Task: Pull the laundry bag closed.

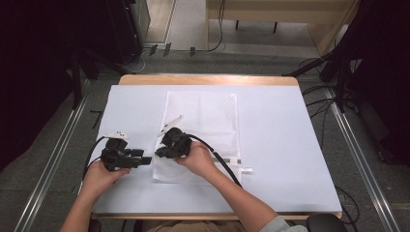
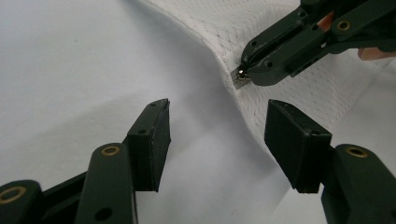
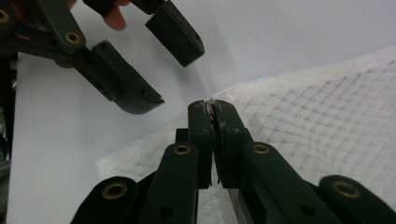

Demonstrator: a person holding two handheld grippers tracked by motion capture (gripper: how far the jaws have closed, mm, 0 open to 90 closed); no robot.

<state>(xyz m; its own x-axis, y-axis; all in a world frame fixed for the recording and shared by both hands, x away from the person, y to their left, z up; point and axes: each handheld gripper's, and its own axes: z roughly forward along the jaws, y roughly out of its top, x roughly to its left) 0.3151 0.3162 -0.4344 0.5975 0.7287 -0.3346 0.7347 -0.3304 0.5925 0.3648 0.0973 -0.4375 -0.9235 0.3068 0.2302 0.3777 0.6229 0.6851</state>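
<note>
1 white mesh zip bag (image 1: 203,128) is lying flat at table centre on 1 white table cover (image 1: 285,145). It is likely handling light, soft and limp. 1 right gripper (image 1: 162,150), jaws clamped on 1 small metal zipper pull (image 2: 240,79), is working at the bag's 7 o'clock corner. 1 left gripper (image 1: 142,159), jaws apart and empty, is waiting at 9 o'clock; best hold: the bag's hem beside the pull.
</note>
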